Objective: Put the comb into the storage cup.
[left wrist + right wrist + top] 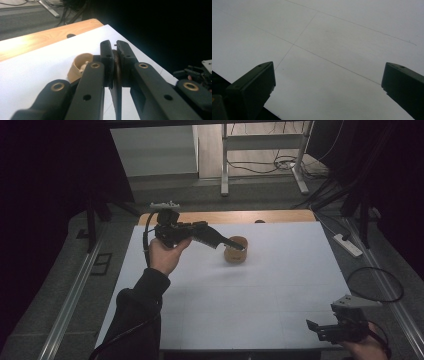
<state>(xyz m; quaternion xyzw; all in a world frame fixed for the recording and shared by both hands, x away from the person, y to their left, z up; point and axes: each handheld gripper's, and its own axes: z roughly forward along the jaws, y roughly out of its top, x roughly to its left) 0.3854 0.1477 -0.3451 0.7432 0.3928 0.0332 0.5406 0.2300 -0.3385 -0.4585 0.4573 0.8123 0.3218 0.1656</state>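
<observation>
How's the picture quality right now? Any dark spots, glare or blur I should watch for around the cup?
High view: dim, surroundings nearly black, the white table evenly lit, the tan cup clear beside the left gripper. Left gripper view: black fingers close and soft, cup rim pinched between them, right side lost in darkness, bright glare on the wooden edge. Right gripper view: flat grey light, no glare, fingers slightly blurred.

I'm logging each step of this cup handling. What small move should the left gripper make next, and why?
Probably lift it a little higher. The left gripper is shut on the rim of the tan cup, which seems barely off the white table; the right gripper rests open, far away.
</observation>
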